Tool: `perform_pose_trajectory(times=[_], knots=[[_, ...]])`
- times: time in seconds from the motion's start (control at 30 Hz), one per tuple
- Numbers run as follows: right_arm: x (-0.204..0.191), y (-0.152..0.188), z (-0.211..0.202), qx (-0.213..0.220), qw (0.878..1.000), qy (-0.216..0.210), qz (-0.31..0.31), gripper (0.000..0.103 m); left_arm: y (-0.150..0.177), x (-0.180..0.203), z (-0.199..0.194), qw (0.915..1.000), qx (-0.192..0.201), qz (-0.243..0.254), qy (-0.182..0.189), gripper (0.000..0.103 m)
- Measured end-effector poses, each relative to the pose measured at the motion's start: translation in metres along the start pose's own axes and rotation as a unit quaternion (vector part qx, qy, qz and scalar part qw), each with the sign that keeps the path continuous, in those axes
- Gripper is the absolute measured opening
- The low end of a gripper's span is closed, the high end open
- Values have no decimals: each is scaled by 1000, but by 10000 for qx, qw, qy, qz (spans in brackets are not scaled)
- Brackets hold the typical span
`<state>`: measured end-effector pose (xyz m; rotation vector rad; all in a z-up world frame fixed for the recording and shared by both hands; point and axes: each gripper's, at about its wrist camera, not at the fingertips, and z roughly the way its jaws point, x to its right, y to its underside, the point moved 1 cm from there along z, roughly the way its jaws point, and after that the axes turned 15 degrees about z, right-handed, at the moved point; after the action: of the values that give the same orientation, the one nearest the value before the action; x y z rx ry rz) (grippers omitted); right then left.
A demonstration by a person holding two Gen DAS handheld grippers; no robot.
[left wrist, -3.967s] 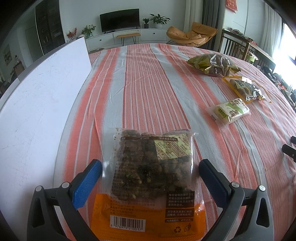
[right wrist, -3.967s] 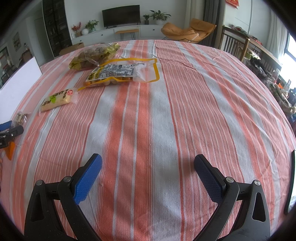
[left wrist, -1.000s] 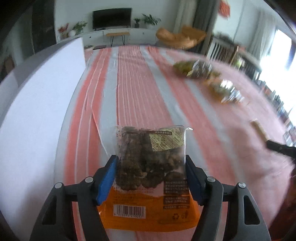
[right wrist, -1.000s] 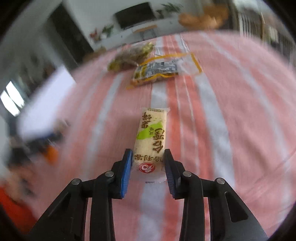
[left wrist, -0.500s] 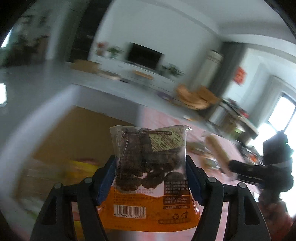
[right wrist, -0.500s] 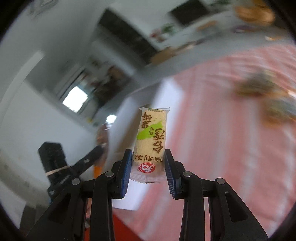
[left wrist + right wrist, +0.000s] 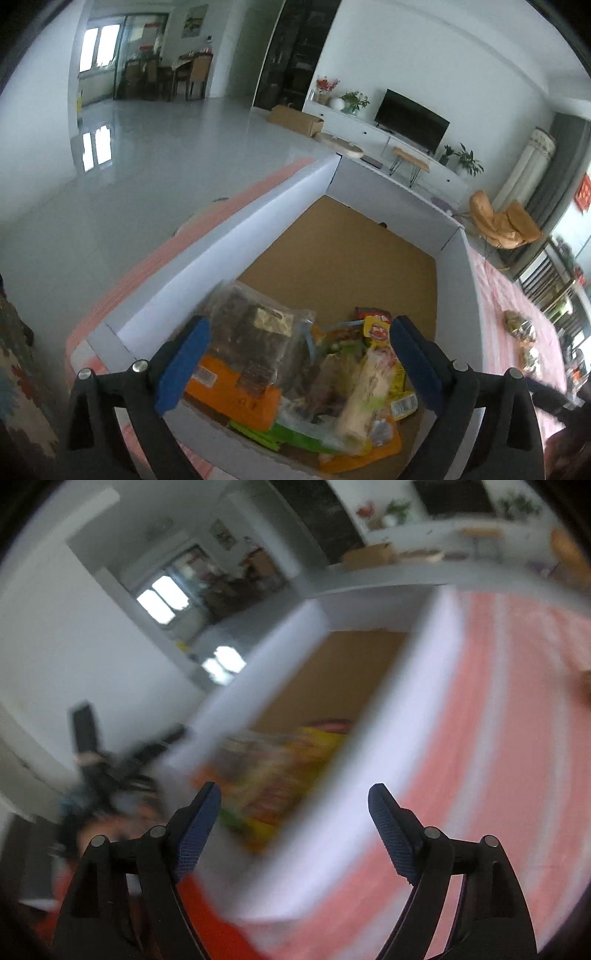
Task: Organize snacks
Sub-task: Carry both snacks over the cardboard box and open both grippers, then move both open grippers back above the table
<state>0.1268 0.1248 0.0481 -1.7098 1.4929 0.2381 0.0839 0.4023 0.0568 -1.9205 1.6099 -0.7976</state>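
Observation:
My left gripper (image 7: 297, 363) is open above the near end of a white cardboard box (image 7: 229, 236). The orange bag of dark snacks (image 7: 243, 354) lies in the box on a pile of other snack packets (image 7: 354, 369). The pale rice-cracker bar (image 7: 364, 387) lies on that pile too. My right gripper (image 7: 295, 830) is open and empty over the box's near wall (image 7: 369, 768); this view is blurred. The snack pile (image 7: 273, 768) shows inside the box there.
The box's far half shows bare brown floor (image 7: 343, 251). The striped tablecloth (image 7: 506, 314) lies right of the box, with more snack bags (image 7: 519, 328) on it. The left gripper (image 7: 110, 760) shows at the left of the right wrist view.
Both grippers opened. The orange bag left my left gripper and the rice-cracker bar left my right gripper; both now lie in the box. Both cameras swung from the table to over the box.

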Motion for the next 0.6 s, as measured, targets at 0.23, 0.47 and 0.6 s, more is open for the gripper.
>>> perform_pose_trajectory(times=[0.23,0.47,0.6], knots=[[146,38,-60,664,9822,1754,32,84,-1,31,-22,9986,357,-222,306,97],[263,66,-129,1298,9412,3050,662,84,-6,150,-25,9922,406,593,1023,97],[282,79,-154,1626,9286,3157,1080,84,11,238,-7,9790,95,1050,1745,98]])
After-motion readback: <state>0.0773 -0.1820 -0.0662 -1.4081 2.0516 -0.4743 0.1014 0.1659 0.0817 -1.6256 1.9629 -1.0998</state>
